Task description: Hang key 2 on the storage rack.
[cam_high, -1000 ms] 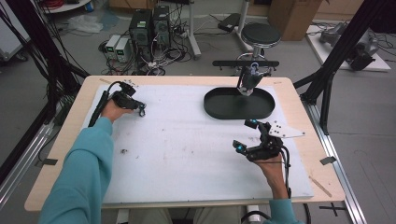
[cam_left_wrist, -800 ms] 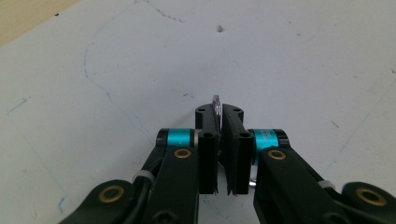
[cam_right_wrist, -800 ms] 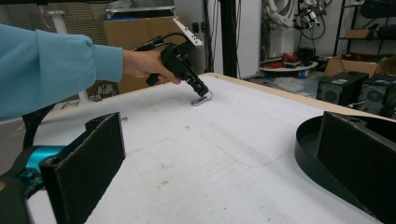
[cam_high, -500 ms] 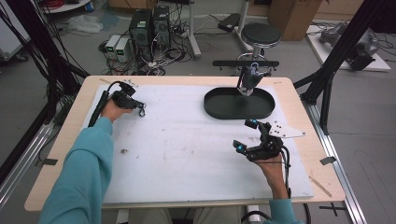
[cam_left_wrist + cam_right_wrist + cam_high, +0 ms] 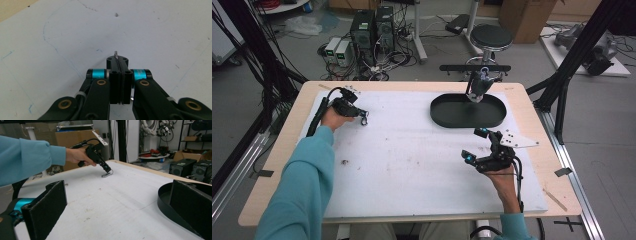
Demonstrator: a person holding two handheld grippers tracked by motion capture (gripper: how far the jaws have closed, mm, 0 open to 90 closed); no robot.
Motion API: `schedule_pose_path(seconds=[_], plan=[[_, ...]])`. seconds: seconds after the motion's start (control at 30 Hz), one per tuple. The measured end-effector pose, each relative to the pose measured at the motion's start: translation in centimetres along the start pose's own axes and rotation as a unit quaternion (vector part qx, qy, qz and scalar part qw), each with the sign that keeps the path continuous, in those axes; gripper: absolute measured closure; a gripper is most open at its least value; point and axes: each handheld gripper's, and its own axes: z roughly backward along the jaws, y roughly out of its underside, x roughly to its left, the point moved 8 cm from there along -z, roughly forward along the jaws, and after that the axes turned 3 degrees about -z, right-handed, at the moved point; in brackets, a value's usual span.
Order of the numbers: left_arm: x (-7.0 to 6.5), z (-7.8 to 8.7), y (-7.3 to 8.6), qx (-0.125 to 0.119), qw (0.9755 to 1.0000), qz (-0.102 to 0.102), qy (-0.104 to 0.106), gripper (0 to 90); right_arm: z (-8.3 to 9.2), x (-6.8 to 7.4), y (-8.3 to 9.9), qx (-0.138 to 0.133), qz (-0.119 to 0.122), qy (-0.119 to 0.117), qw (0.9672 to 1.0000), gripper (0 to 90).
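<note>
High view: left claw (image 5: 362,119) tilted down, clamped on small metal piece (image 5: 115,53); right claw (image 5: 475,145) level, apart

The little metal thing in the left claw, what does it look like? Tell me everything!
The little metal thing is small, thin and silvery, and looks like a clip or loop of shiny metal; it is too small to tell exactly what it is. The left claw is shut on it, with a thin silver edge poking out between the black fingers. It sits low at the white table cover, near the far left corner, and seems to rest on it.
</note>
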Motion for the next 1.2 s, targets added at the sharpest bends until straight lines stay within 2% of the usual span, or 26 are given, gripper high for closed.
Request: schedule_pose_path(seconds=[0.13, 0.33, 0.43, 0.5, 0.6, 0.63, 0.67, 0.73, 0.8, 0.93, 1.03, 1.07, 1.13, 1.2], plan=[[-0.5, 0.6, -0.6, -0.023, 0.9996, 0.0, 0.016, 88.7, 0.0, 0.0, 0.0, -0.001, -0.002, 0.0, 1.0, 0.7], [-2.0, 2.7, -2.1, -0.057, 0.9976, -0.021, 0.034, 88.7, -0.4, 0.1, 0.2, 0.005, 0.0, -0.003, 1.0, 0.7], [-2.9, 3.7, -2.6, -0.071, 0.9959, -0.034, 0.044, 88.7, -0.9, 0.2, 0.4, 0.018, 0.003, -0.001, 0.9998, 0.7], [-3.7, 4.4, -3.1, -0.087, 0.994, -0.04, 0.054, 88.7, -1.1, 0.3, 0.4, 0.025, 0.003, -0.001, 0.9997, 0.7], [-4.7, 5.4, -3.8, -0.107, 0.991, -0.046, 0.066, 88.7, -1.2, 0.7, 0.0, 0.022, 0.0, -0.018, 0.9996, 0.7], [-5.2, 5.8, -4.0, -0.115, 0.9897, -0.046, 0.072, 88.7, -1.1, 0.7, -0.1, 0.021, -0.001, -0.02, 0.9996, 0.7], [-5.8, 6.3, -4.3, -0.125, 0.9878, -0.055, 0.074, 88.7, -1.2, 0.7, -0.3, 0.02, -0.002, -0.021, 0.9996, 0.7], [-6.9, 7.1, -4.6, -0.14, 0.9844, -0.067, 0.083, 88.7, -1.3, 0.9, -0.8, 0.015, -0.004, -0.036, 0.9992, 0.7], [-7.8, 7.8, -4.9, -0.154, 0.9809, -0.079, 0.089, 88.7, -1.4, 1.2, -1.2, 0.008, -0.017, -0.057, 0.9982, 0.7], [-10.1, 9.3, -5.2, -0.192, 0.9702, -0.086, 0.121, 88.7, -1.8, 1.3, -1.9, 0.02, -0.01, -0.065, 0.9976, 0.7], [-11.5, 10.1, -5.2, -0.206, 0.9637, -0.095, 0.141, 88.6, -2.4, 1.6, -2.5, 0.033, -0.004, -0.072, 0.9969, 0.7], [-11.9, 10.3, -5.1, -0.21, 0.9614, -0.098, 0.148, 88.6, -2.6, 1.6, -2.7, 0.035, 0.004, -0.075, 0.9965, 0.8], [-12.7, 10.9, -5.1, -0.222, 0.9561, -0.102, 0.161, 88.6, -3.1, 1.7, -3.2, 0.035, 0.004, -0.081, 0.9961, 0.8], [-13.5, 11.3, -5.2, -0.23, 0.9523, -0.106, 0.17, 88.6, -3.4, 1.8, -3.5, 0.033, -0.002, -0.095, 0.9949, 0.7]])
